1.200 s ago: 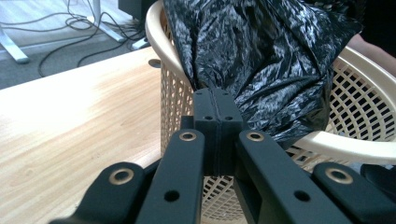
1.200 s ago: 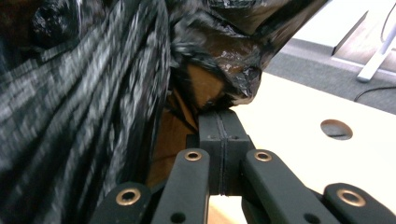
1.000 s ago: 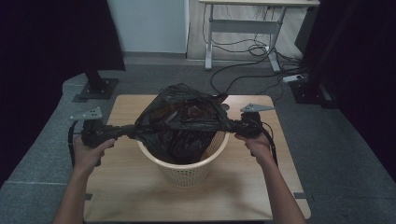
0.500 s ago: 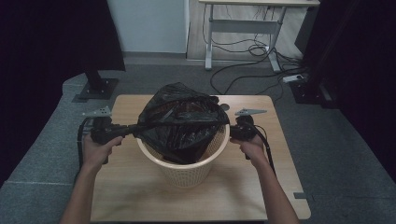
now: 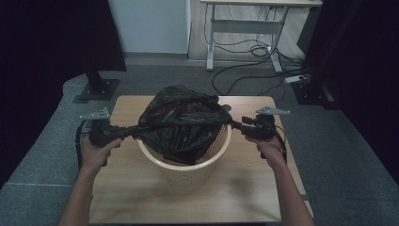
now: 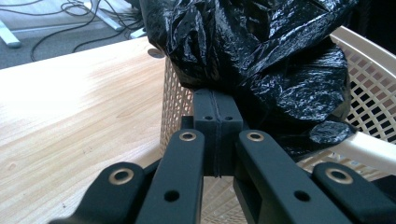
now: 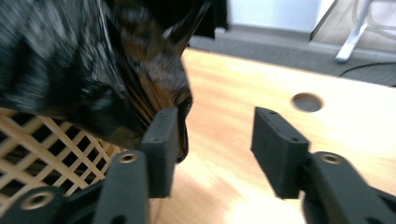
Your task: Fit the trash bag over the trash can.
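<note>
Left gripper (image 6: 217, 122) clamped tight on the black bin bag (image 5: 183, 122), pulling its edge over the rim of the cream lattice basket (image 5: 188, 172); right gripper (image 7: 217, 149) just opening, half apart, bag against one jaw. Glossy, crumpled, bulging from the basket mid-table (image 5: 141, 193)

A basket (image 5: 186, 162) stands on the table (image 5: 141, 197), about midway between its left and right edges, and a bag (image 5: 181, 125) sits in it, bulging up over the rim. The left gripper (image 5: 124, 133) lies left of the basket and the right gripper (image 5: 235, 125) right of it, each at the bag's edge. Behind the table, on the floor, cables (image 5: 244, 66) lie under a desk frame (image 5: 244, 33), and a stand base (image 5: 96, 87) sits back left.
</note>
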Demonstrator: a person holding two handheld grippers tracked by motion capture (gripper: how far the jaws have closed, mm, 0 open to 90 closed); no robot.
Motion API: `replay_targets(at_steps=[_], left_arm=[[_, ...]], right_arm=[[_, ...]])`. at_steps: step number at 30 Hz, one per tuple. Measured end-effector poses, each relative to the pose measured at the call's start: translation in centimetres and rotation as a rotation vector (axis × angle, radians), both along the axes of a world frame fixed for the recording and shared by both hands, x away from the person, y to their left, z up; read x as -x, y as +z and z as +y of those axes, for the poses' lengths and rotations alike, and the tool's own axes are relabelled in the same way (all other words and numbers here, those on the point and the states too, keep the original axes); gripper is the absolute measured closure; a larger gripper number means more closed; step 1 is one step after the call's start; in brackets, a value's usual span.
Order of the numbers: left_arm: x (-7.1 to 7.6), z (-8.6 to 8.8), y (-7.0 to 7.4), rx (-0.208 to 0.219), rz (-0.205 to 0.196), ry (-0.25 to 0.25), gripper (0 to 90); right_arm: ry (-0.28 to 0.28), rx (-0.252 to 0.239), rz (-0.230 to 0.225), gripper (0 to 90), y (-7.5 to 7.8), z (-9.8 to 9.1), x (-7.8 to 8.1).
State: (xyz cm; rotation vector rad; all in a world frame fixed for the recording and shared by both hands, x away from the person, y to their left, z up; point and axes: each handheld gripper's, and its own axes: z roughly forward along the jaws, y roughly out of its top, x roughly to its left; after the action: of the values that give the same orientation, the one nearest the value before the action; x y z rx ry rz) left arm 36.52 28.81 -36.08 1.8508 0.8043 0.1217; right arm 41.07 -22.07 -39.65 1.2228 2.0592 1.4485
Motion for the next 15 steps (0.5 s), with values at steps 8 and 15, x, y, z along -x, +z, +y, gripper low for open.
replay_targets(at_steps=[8,15], left_arm=[[0.6,0.1,0.6,-0.034,-0.014,0.003,89.5],[1.0,0.8,0.9,-0.011,-0.019,0.006,89.5]], right_arm=[[0.026,-0.048,-0.066,41.6,3.9,-1.9,2.1],[0.120,-0.043,-0.091,37.9,7.1,0.8,3.5]])
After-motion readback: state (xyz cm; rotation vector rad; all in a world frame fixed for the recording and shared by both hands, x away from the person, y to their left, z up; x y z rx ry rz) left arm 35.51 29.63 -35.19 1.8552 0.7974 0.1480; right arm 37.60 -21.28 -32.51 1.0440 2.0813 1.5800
